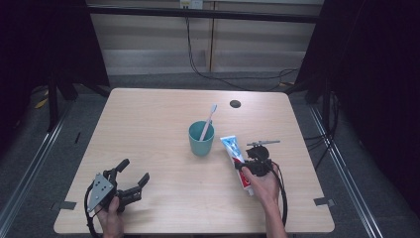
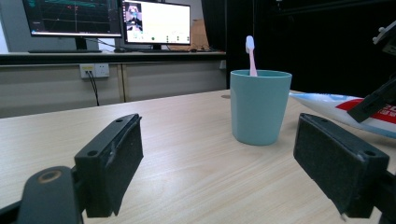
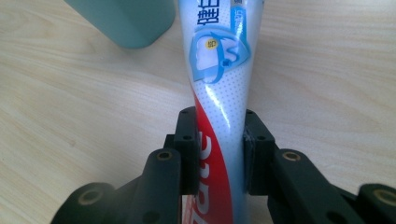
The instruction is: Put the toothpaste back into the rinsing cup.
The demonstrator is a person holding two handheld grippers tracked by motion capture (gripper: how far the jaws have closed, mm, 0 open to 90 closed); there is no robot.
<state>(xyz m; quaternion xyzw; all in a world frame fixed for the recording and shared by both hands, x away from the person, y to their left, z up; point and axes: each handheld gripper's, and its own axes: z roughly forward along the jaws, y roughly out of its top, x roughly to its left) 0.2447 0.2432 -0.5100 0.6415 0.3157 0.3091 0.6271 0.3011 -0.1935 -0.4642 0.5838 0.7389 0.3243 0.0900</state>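
— Right of centre in the high view, what has the right gripper [image 1: 246,164] got?

— A toothpaste tube [image 1: 235,157], clamped between both jaws. In the right gripper view the pads press on either side of the tube [image 3: 219,93], low in the frame, with the tube running up to the top edge.

— Any writing on it?

— White Chinese characters on a blue band at the top of that view; one looks like 健, the rest are cut off. Below sits a blue and white swirl emblem, then a red band with large white strokes that I cannot read.

— Where does the tube lie?

— On the table [image 1: 148,129], just right of the teal cup [image 1: 201,138], near it but apart. A pink toothbrush [image 1: 208,120] stands tilted in the cup.

— And the left gripper [image 1: 130,175]?

— Lower left of the high view, jaws spread wide with nothing between them. Its own view shows the cup [image 2: 258,106] and toothbrush [image 2: 251,54] right of centre, and two monitors [image 2: 108,19] at the upper left, their text too small to read.
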